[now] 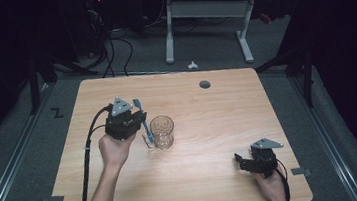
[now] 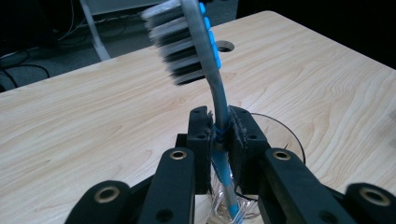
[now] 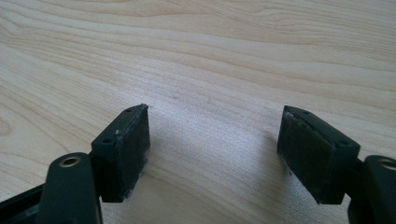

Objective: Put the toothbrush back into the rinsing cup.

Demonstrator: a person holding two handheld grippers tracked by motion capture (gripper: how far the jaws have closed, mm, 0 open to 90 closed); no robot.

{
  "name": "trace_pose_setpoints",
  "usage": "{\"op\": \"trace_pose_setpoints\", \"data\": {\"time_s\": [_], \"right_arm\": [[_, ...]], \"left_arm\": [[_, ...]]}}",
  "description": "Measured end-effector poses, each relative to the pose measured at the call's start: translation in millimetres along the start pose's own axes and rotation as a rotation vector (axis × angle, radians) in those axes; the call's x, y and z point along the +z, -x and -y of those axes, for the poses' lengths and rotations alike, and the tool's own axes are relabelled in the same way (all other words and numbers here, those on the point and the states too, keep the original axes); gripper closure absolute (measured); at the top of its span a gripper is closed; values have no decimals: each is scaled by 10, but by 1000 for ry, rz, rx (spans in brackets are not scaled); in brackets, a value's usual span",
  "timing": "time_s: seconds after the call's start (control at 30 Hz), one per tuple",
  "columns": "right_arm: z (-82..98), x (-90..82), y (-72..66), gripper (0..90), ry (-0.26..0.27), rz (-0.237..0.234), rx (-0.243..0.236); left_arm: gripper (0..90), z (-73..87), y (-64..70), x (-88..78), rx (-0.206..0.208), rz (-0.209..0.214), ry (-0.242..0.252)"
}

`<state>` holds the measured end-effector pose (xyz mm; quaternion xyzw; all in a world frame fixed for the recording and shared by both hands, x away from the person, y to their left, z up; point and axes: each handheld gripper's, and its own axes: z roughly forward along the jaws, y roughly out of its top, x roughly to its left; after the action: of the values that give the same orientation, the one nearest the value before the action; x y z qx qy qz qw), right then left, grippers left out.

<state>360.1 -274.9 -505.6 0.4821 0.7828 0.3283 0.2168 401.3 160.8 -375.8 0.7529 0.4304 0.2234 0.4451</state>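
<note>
My left gripper (image 1: 138, 119) (image 2: 220, 133) is shut on a blue and grey toothbrush (image 1: 143, 121) (image 2: 212, 79). Its bristled head points up and away, and its lower end dips into a clear glass mug (image 1: 162, 131) (image 2: 280, 135) standing just right of the gripper, left of the table's middle. My right gripper (image 1: 242, 163) (image 3: 215, 144) rests low on the wooden table (image 1: 208, 117) near the front right corner. Its jaws stand wide apart with only bare wood between them.
A round cable hole (image 1: 205, 84) (image 2: 225, 45) sits near the table's far edge. Beyond the table stand the white legs of another desk (image 1: 206, 24) and cables on the dark floor. Metal rails run along both sides.
</note>
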Motion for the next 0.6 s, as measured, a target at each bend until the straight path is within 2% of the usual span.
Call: {"op": "trace_pose_setpoints", "data": {"time_s": [0.33, 0.6], "right_arm": [[0, 0, 1, 255, 0, 0, -1], [0, 1, 1, 255, 0, 1, -2]], "left_arm": [[795, 44, 2, -5, -1, 5, -8], [796, 83, 30, -16, 31, -8, -15]]}}
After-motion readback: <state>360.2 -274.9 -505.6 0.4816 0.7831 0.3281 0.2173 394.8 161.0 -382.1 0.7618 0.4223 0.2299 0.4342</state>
